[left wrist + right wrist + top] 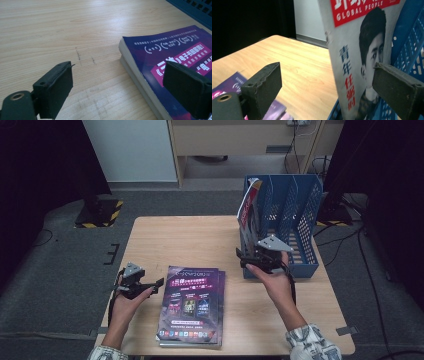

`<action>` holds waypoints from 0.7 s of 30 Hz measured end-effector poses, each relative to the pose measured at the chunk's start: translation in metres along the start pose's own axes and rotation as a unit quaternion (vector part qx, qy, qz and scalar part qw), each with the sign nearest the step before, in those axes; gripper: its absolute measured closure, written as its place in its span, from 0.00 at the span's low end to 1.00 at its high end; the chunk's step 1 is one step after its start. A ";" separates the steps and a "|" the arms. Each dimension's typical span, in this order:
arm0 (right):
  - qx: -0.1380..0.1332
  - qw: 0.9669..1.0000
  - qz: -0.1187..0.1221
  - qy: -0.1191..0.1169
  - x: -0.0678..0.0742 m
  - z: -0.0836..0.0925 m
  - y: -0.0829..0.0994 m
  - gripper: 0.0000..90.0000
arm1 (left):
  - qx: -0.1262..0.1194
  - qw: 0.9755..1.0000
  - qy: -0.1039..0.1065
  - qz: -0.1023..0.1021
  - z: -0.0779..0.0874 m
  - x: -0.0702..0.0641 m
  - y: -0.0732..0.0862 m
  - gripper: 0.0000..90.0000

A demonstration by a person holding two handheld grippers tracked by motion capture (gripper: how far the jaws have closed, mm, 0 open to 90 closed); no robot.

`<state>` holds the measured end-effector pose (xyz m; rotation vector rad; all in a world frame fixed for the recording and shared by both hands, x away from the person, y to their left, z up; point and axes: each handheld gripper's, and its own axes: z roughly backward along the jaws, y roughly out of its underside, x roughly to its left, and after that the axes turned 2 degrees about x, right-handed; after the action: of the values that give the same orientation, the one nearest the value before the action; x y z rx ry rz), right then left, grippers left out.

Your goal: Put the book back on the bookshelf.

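Two magazines matter on the counter [150,240]: one stands in the blue rack [305,225], leaning, its cover [352,62] between the right tool's [248,260] spread, untouching pads. Purple stack [192,305] lies left of the rack, beside the open left tool [150,285].

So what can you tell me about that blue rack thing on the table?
The blue file rack looks like plastic, with mesh-patterned walls and upright dividers that split it into several slots open at the top. It stands upright at the far right of the wooden table. One magazine, with a red title band and a portrait cover, stands in its leftmost slot and leans left against the wall. The right gripper is at the rack's near left corner, jaws open; whether it touches the rack is unclear.
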<state>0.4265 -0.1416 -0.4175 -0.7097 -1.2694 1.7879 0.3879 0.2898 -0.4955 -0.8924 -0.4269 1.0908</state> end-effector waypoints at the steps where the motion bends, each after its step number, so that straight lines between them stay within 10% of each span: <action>1: 0.000 1.000 0.002 -0.002 0.001 0.003 0.003 0.11 | 0.001 1.000 0.000 -0.001 0.001 0.000 0.000 0.10; 21: 0.041 0.996 0.041 -0.062 0.042 0.037 0.060 0.32 | -0.001 1.000 0.005 -0.026 0.006 -0.026 0.004 0.12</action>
<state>0.3575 -0.1336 -0.4613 -0.6215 -1.2556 1.9650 0.3701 0.2698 -0.4923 -0.8836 -0.4405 1.0385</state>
